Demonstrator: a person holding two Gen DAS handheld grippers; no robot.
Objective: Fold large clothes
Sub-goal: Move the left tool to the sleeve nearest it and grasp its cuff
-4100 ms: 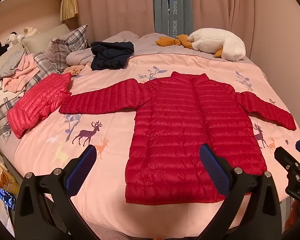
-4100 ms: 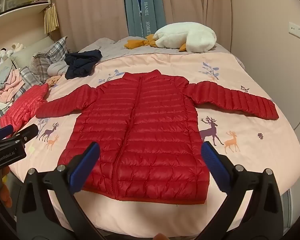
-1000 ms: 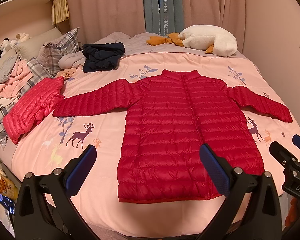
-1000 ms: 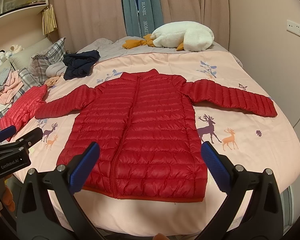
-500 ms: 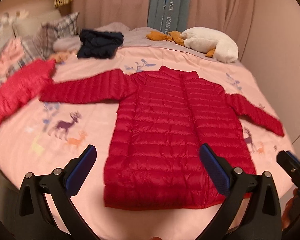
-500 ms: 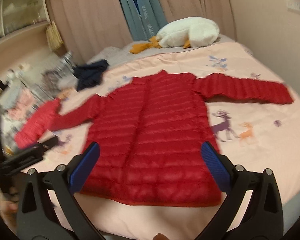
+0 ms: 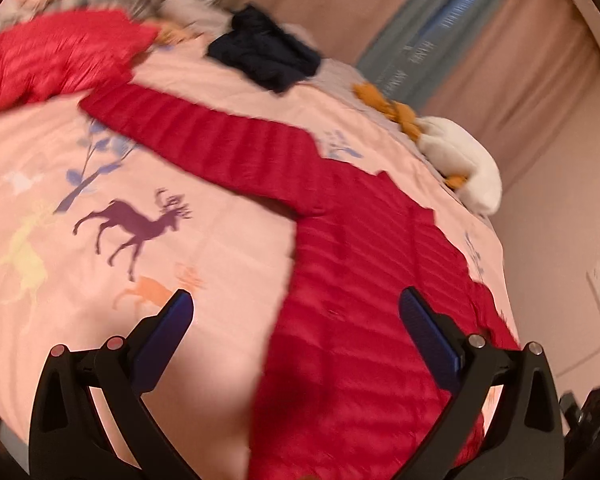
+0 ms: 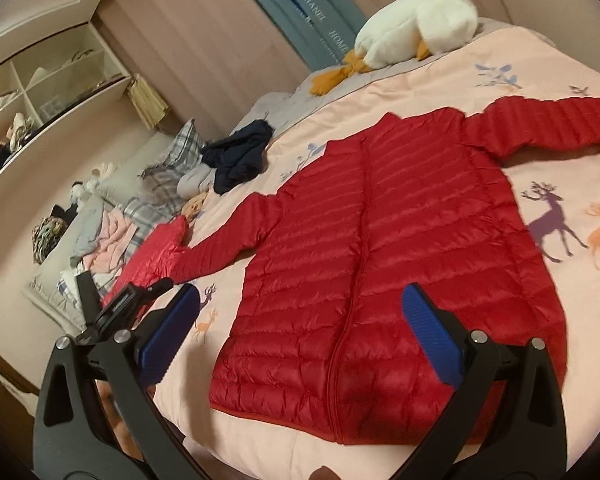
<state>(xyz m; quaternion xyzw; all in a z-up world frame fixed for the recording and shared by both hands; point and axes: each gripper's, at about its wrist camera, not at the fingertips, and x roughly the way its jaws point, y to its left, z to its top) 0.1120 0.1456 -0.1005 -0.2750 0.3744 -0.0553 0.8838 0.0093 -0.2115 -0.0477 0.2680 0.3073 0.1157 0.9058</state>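
A red quilted puffer jacket (image 8: 384, 264) lies flat and zipped on the pink bed, sleeves spread to both sides. It also shows blurred in the left wrist view (image 7: 364, 280), with its left sleeve (image 7: 204, 140) stretching up-left. My left gripper (image 7: 296, 320) is open and empty, low over the jacket's left side edge. My right gripper (image 8: 300, 320) is open and empty above the jacket's lower hem. The left gripper's body (image 8: 120, 304) shows at the left of the right wrist view.
A second folded red puffer (image 8: 148, 256) lies at the bed's left edge, shown also in the left wrist view (image 7: 48, 60). A navy garment (image 8: 240, 152), plaid pillows (image 8: 168, 168) and a white plush goose (image 8: 416, 28) lie at the back. The pink deer-print bedspread (image 8: 580, 184) surrounds the jacket.
Both grippers have swung and tilted. The left one dropped closer to the bed toward the jacket's left side; the right one rolled so the scene leans. The jacket has not moved.
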